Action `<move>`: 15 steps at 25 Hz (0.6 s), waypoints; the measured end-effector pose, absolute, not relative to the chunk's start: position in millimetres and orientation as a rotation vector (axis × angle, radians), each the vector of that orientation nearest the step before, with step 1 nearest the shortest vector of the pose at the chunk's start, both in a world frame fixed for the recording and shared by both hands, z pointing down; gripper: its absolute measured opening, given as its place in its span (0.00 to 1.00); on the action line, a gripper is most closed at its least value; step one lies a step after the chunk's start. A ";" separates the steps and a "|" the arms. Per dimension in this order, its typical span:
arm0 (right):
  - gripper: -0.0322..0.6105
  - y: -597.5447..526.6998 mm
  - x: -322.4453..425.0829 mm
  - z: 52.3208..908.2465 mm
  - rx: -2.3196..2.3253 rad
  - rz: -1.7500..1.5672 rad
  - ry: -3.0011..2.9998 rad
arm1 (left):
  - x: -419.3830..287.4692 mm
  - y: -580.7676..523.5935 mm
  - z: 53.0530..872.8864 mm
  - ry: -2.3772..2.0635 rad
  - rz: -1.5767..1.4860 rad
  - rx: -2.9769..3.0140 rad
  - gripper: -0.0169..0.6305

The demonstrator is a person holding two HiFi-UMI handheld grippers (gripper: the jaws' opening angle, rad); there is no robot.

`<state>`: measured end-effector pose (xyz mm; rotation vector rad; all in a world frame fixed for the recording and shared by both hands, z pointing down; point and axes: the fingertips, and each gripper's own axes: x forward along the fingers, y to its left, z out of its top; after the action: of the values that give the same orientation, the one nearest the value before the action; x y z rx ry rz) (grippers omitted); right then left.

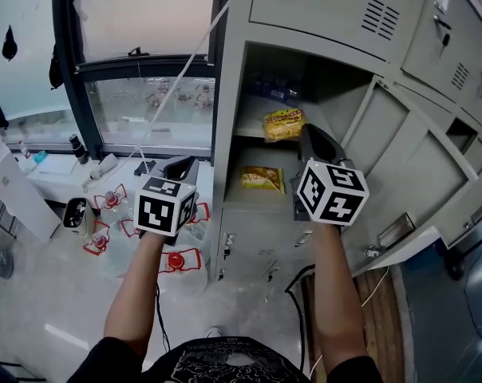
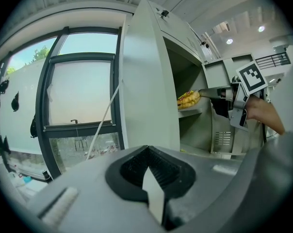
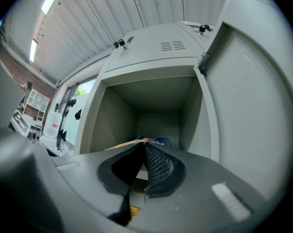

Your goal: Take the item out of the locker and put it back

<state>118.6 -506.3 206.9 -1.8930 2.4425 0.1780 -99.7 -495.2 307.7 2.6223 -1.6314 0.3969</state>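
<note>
The grey locker (image 1: pixel 233 94) stands open with two shelves. A yellow snack bag (image 1: pixel 282 124) lies at the front of the upper shelf, and the left gripper view shows it too (image 2: pixel 187 99). My right gripper (image 1: pixel 307 132) reaches into that compartment. Its jaws are shut, and they appear pinched on the bag's right edge (image 3: pixel 122 145), which runs left from the gripper's tip (image 3: pixel 142 142). A second yellow bag (image 1: pixel 262 179) lies on the lower shelf. My left gripper (image 1: pixel 179 164) hangs outside the locker to its left, shut with nothing in it (image 2: pixel 147 149).
The locker door (image 1: pixel 401 158) stands swung open on the right. Blue-wrapped items (image 1: pixel 274 88) sit at the back of the upper shelf. A window (image 1: pixel 141 110) and several red-labelled bottles on the floor (image 1: pixel 113 214) lie to the left. Cables trail on the floor (image 1: pixel 301 309).
</note>
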 end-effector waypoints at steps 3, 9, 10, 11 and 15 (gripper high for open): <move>0.09 -498.6 118.1 205.4 -1.855 0.186 2.461 | -96.7 -487.1 308.9 -1.648 0.389 2.595 0.03; 0.09 -485.4 115.6 204.9 -1.783 0.194 2.511 | -91.4 -465.8 311.3 -1.699 0.392 2.546 0.03; 0.09 -483.1 115.3 205.2 -1.772 0.194 2.518 | -90.7 -461.9 312.1 -1.707 0.394 2.539 0.03; 0.09 -480.7 115.2 205.8 -1.762 0.193 2.524 | -90.0 -458.2 313.2 -1.714 0.397 2.532 0.03; 0.09 -471.3 114.6 210.6 -1.725 0.183 2.547 | -88.7 -444.1 319.3 -1.739 0.410 2.501 0.03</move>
<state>114.6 -471.3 210.6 -1.7252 2.5467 0.1825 -88.7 -444.1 319.3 2.5013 -1.7389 0.4101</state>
